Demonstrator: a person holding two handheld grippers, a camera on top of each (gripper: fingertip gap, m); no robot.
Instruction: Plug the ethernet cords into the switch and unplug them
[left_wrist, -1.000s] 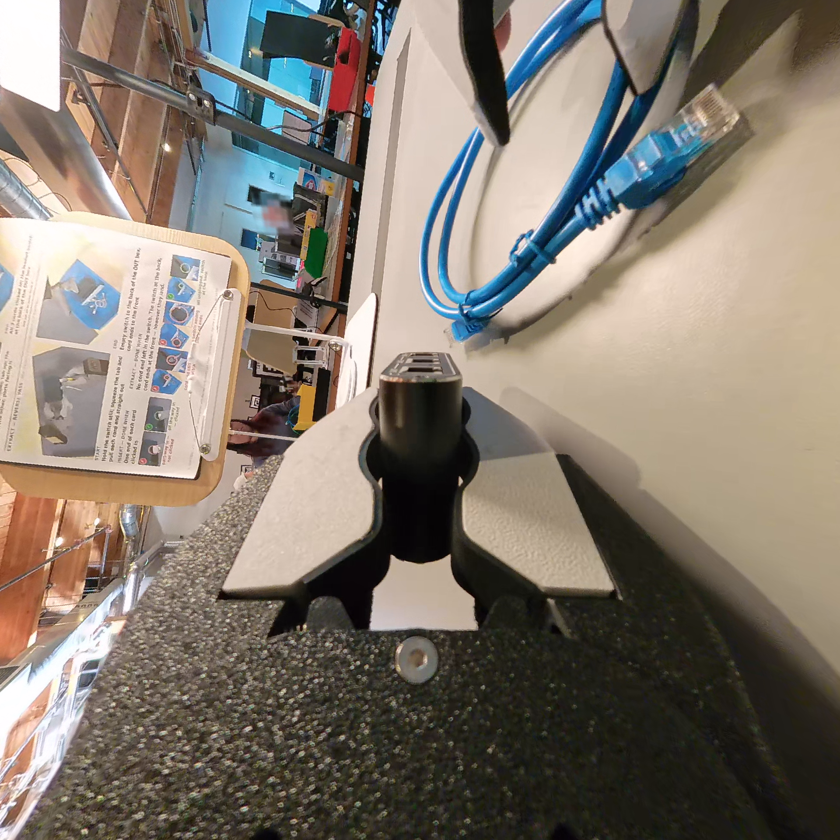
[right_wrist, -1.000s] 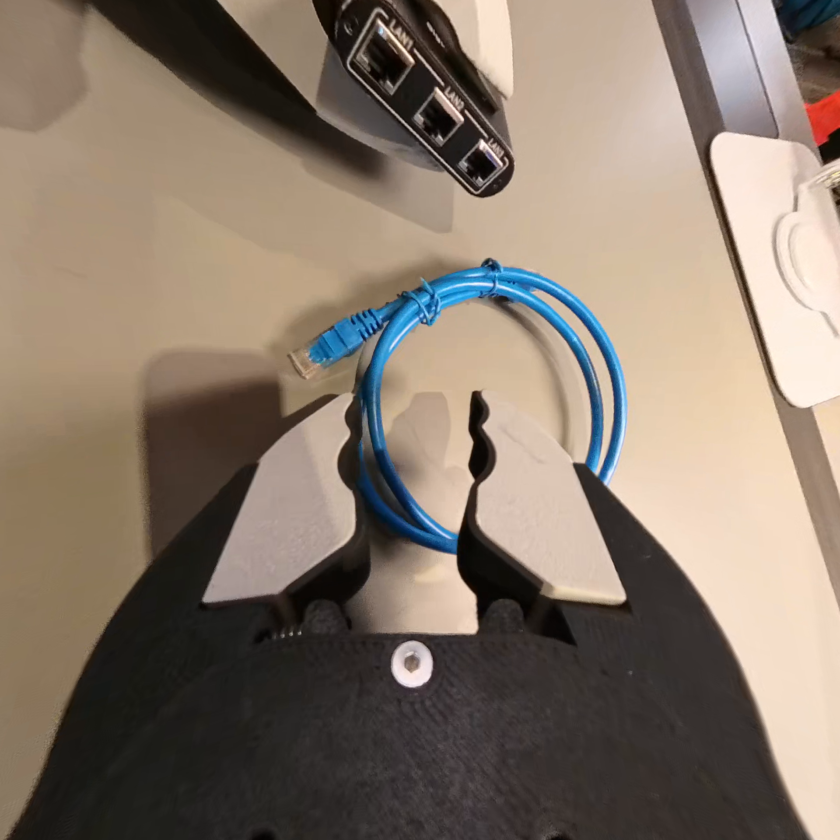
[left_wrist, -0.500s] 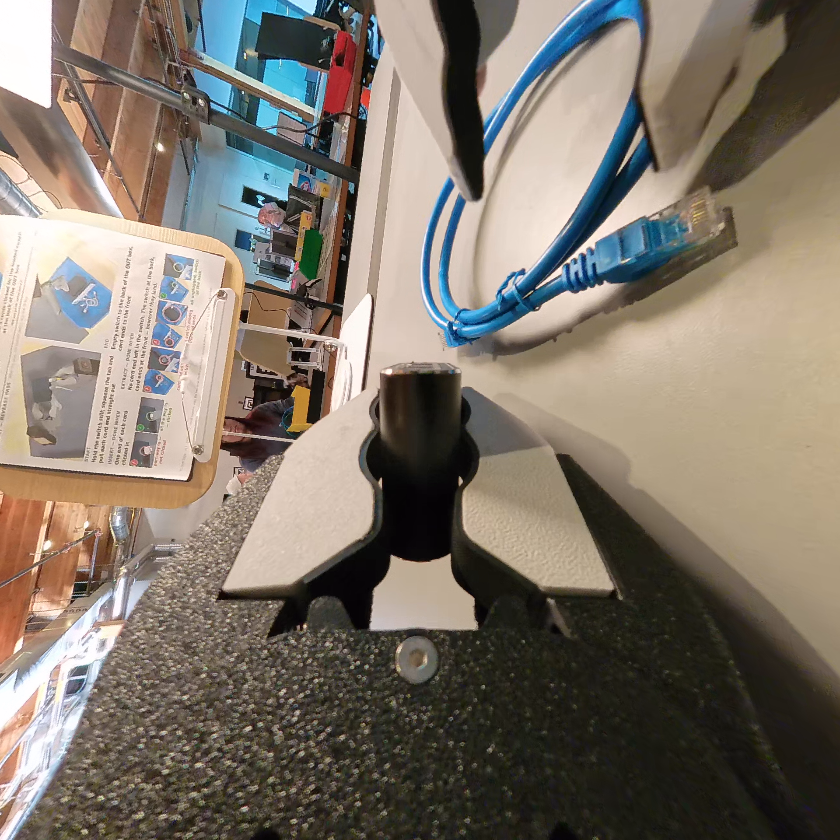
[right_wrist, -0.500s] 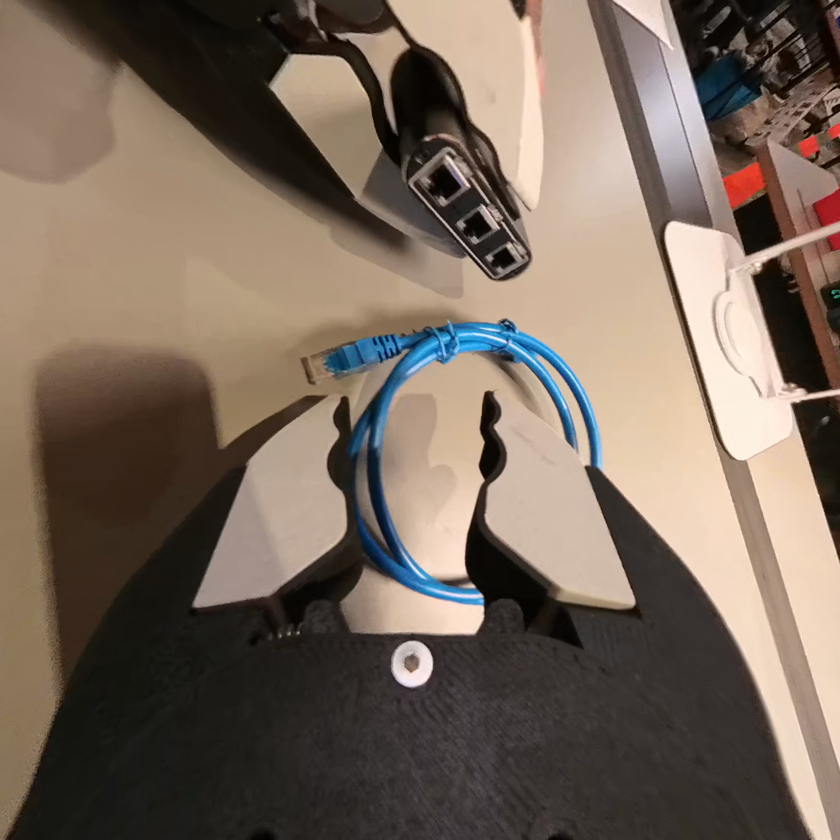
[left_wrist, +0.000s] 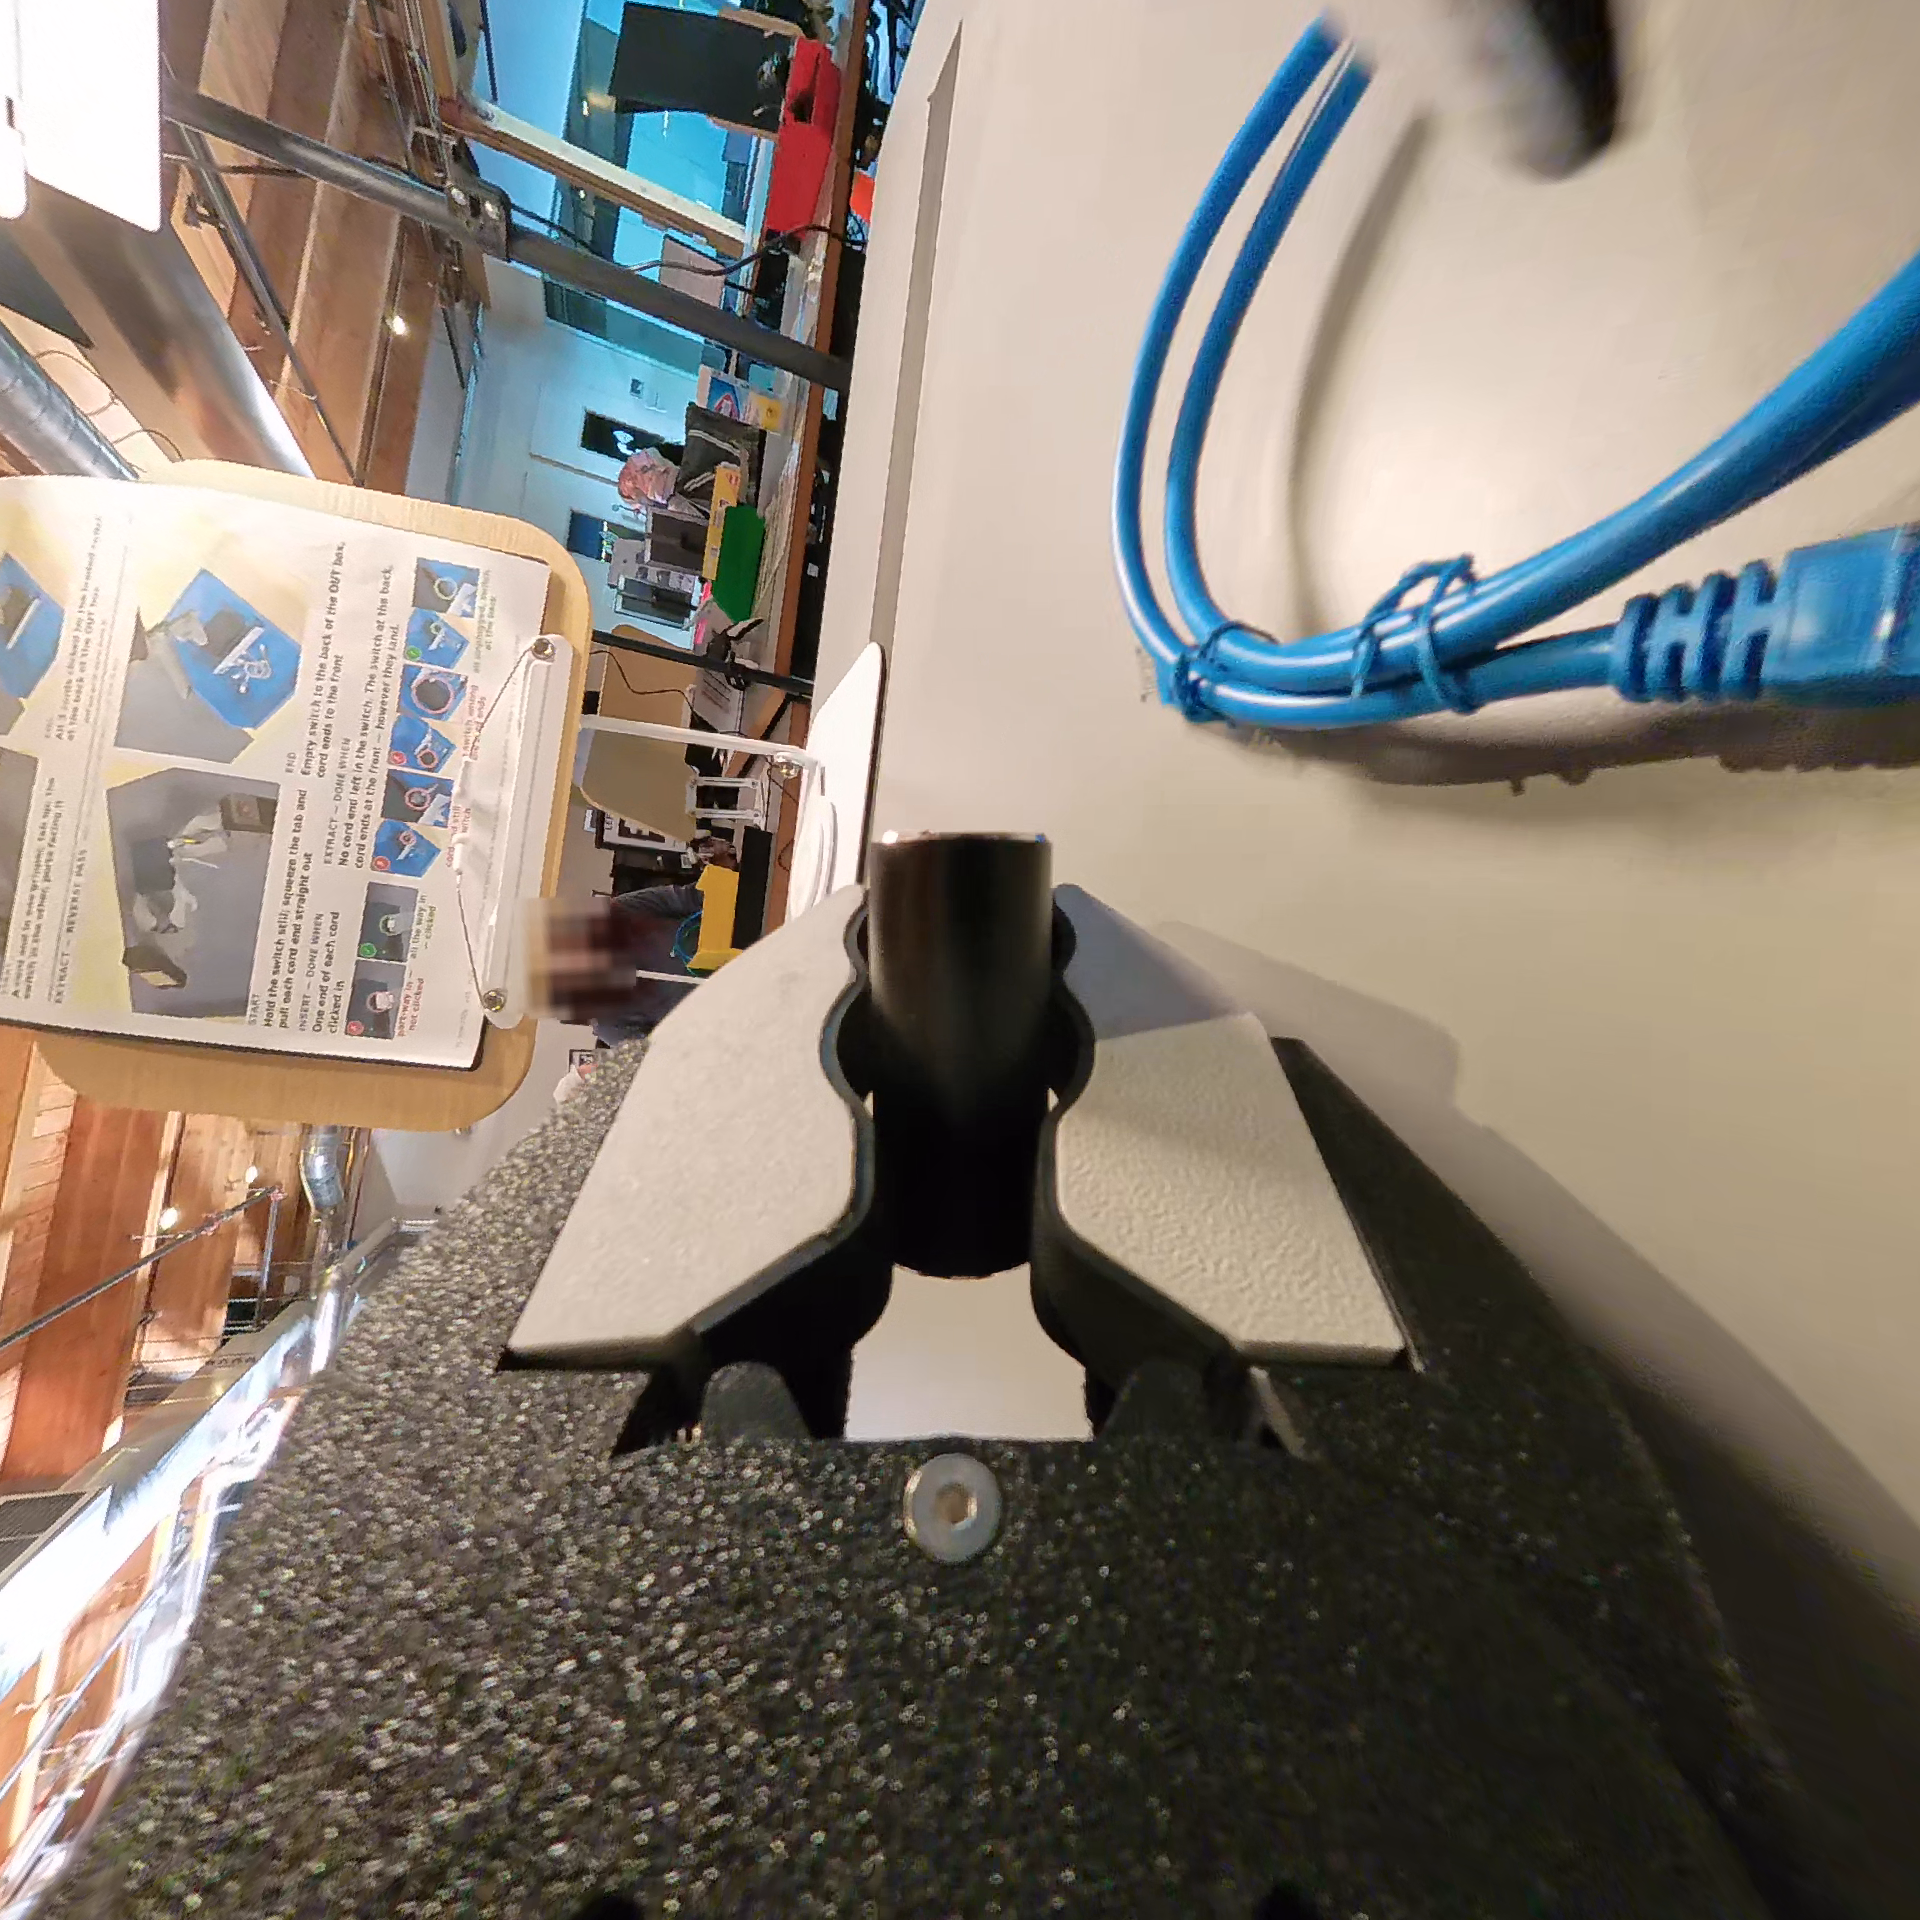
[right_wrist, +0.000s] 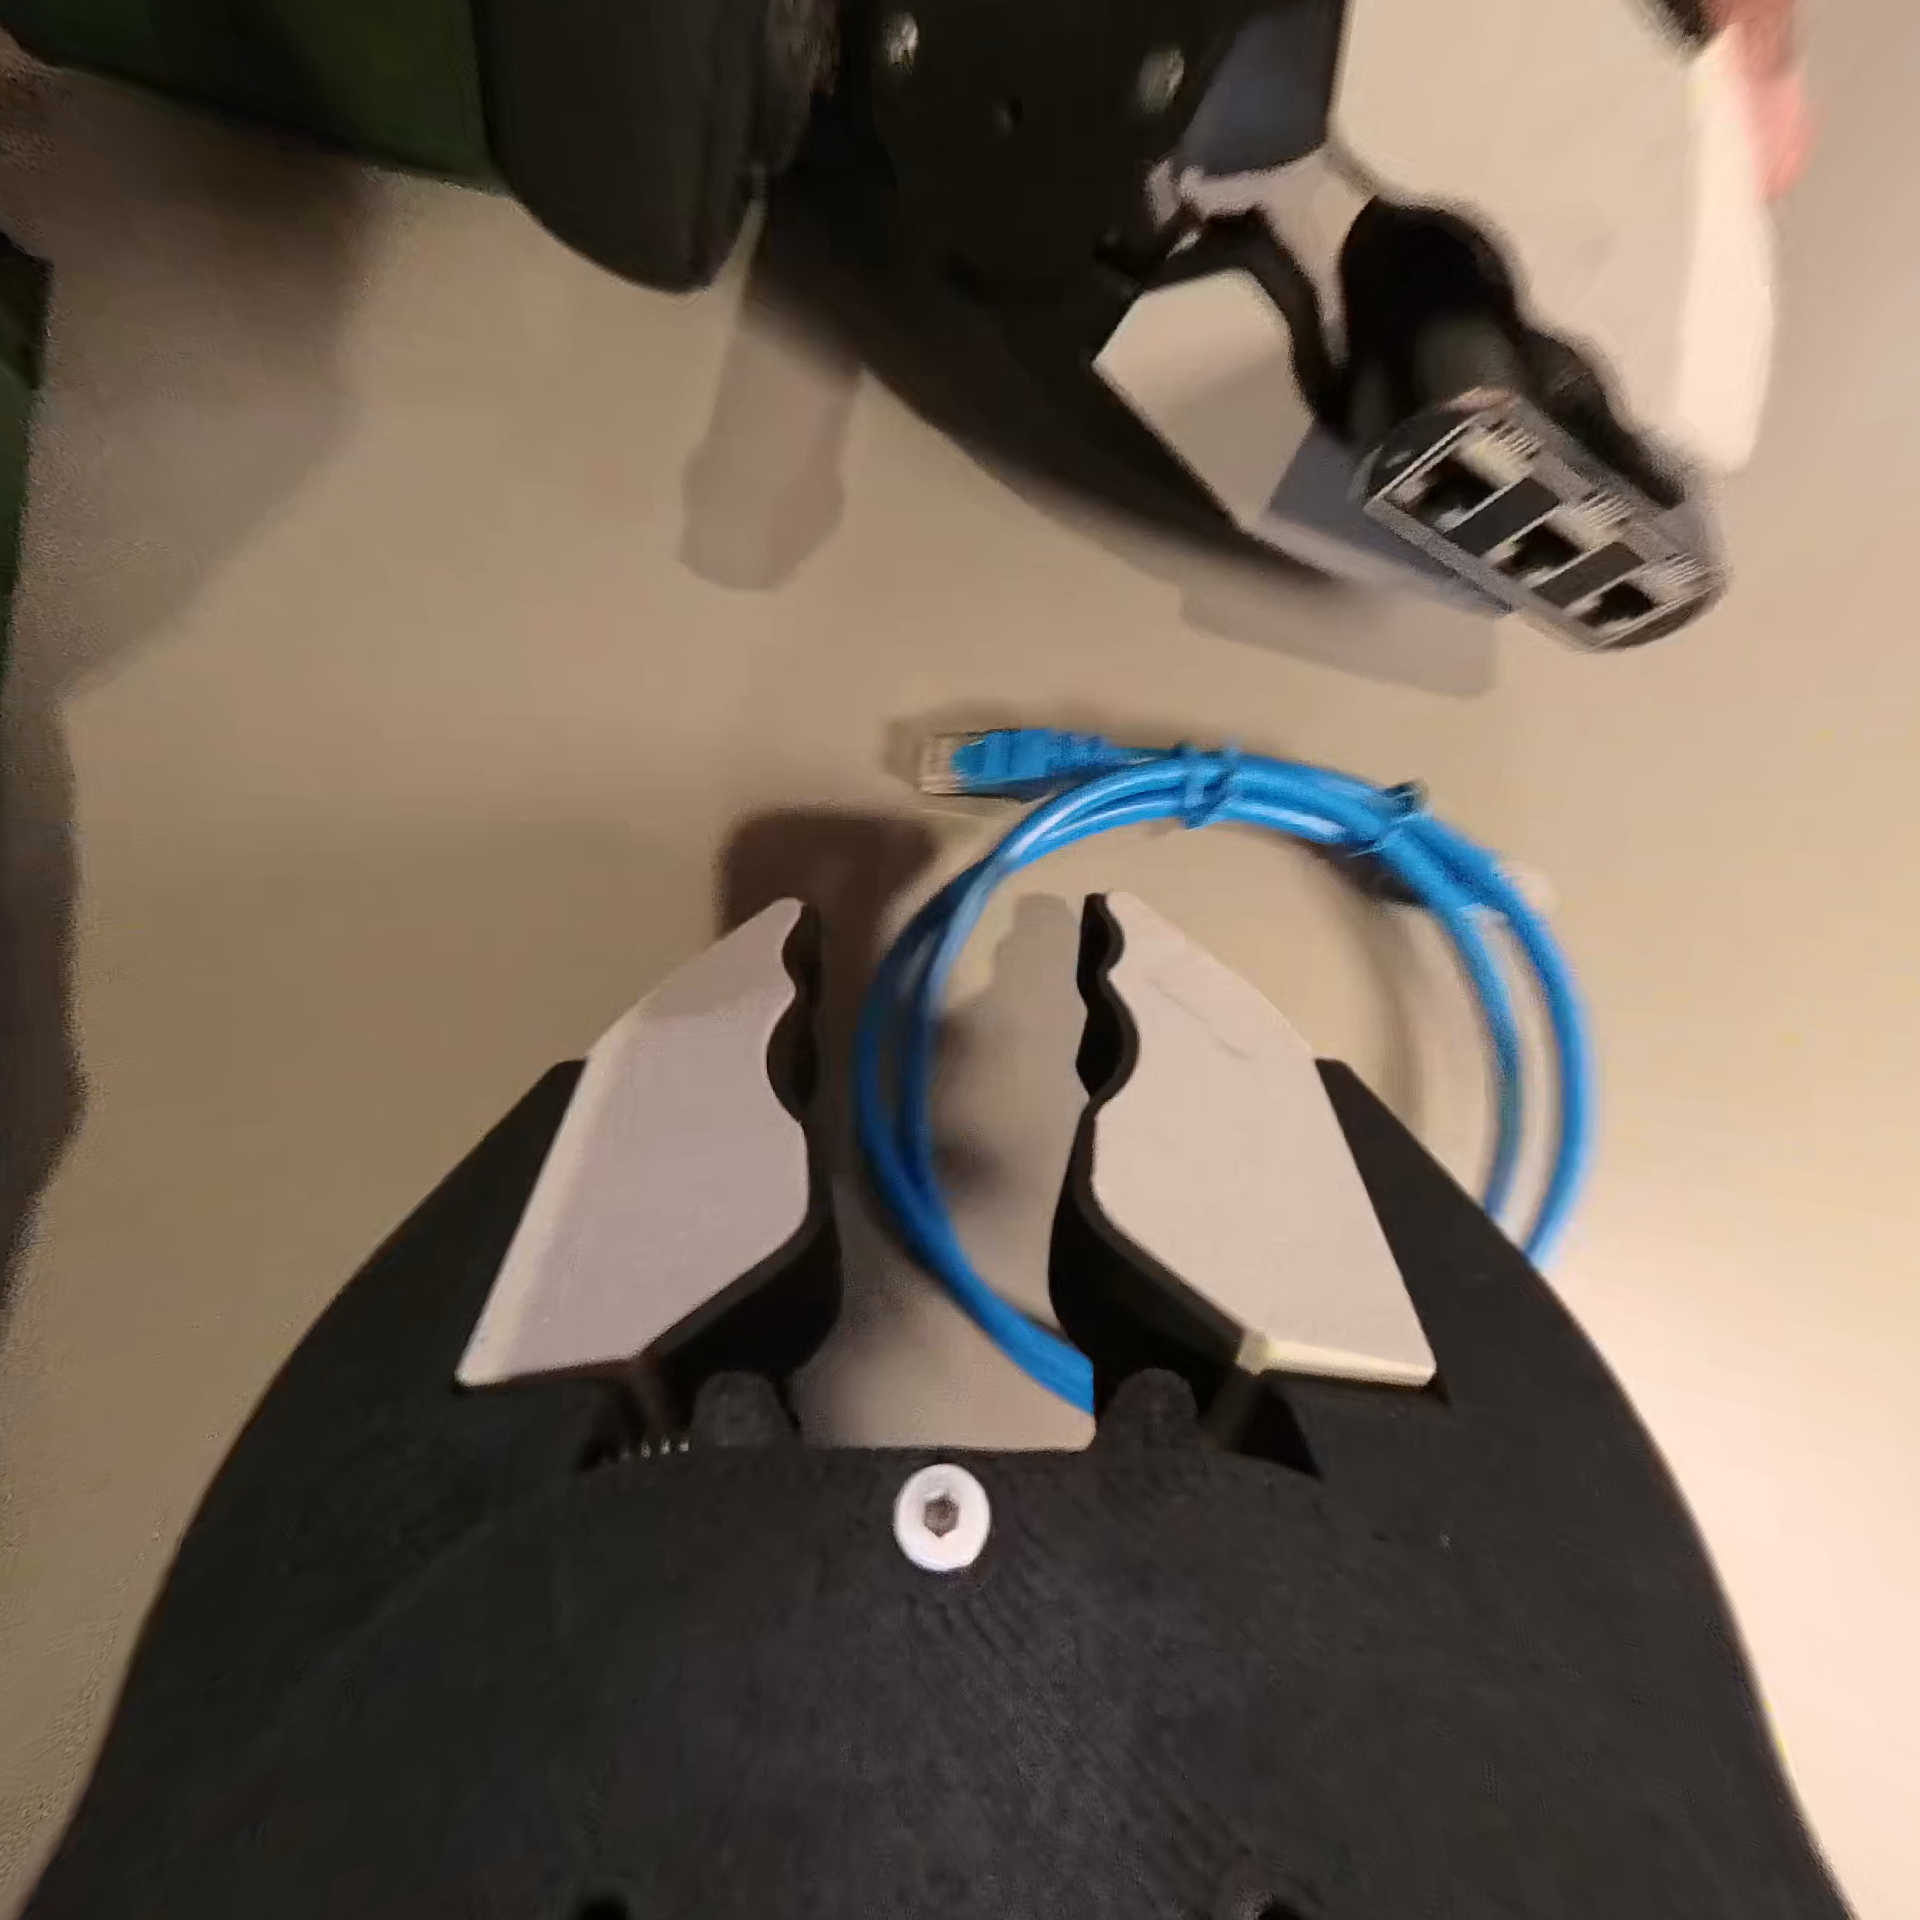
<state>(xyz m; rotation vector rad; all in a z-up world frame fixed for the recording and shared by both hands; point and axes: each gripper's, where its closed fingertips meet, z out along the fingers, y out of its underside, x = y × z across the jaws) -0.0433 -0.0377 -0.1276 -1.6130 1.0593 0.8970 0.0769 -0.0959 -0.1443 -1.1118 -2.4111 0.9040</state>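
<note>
My left gripper (left_wrist: 956, 899) is shut on the black switch (left_wrist: 956, 1039), seen end on and held above the beige table (left_wrist: 1351, 1039). In the right wrist view the switch (right_wrist: 1538, 530) is at the upper right with three empty ports facing me. The coiled blue ethernet cord (right_wrist: 1226, 790) lies on the table, tied with twist ties, one plug (right_wrist: 987, 753) pointing left. My right gripper (right_wrist: 945, 914) is open over the coil, and a stretch of the loop runs between its fingers. In the left wrist view the cord (left_wrist: 1351, 665) is at the upper right.
A wooden clipboard with an instruction sheet (left_wrist: 260, 779) stands off the table's far side on a white stand base (left_wrist: 852, 769). A green sleeve (right_wrist: 208, 83) shows at the top left of the right wrist view. The table's far edge (left_wrist: 914, 416) runs along the room.
My left gripper has swung the switch to the right in the right wrist view. My right gripper has shifted left over the coil and left the left wrist view. Both views are motion-blurred.
</note>
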